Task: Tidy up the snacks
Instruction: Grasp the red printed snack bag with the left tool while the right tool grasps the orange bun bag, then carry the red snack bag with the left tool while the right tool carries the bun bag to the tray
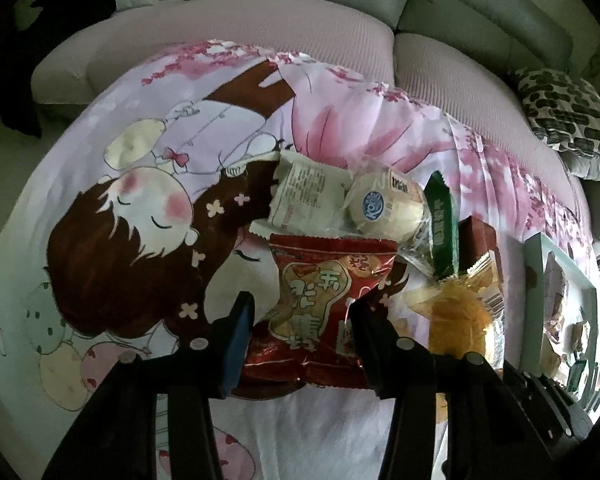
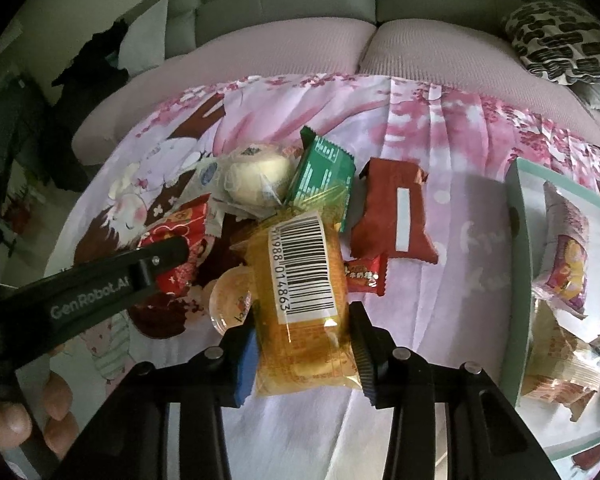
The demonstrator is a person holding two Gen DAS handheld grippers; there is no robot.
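Observation:
A pile of snack packets lies on a cartoon-printed pink cloth (image 1: 140, 208). My left gripper (image 1: 300, 304) is shut on a red packet (image 1: 324, 292) with gold lettering at the near side of the pile, its pads against both sides. My right gripper (image 2: 300, 320) is shut on a yellow packet (image 2: 300, 280) with a barcode label, which also shows in the left wrist view (image 1: 460, 320). One of the left gripper's fingers (image 2: 156, 258) crosses the right wrist view over the red packet (image 2: 180, 224).
Behind lie a cream packet (image 1: 308, 196), a wrapped round bun (image 2: 256, 176), a green packet (image 2: 324, 176), a brown-red packet (image 2: 396, 212), a small red sweet (image 2: 364, 274) and a jelly cup (image 2: 230, 300). A pale green tray (image 2: 520, 240) at the right holds several packets. A hand (image 2: 40, 412) is at the lower left.

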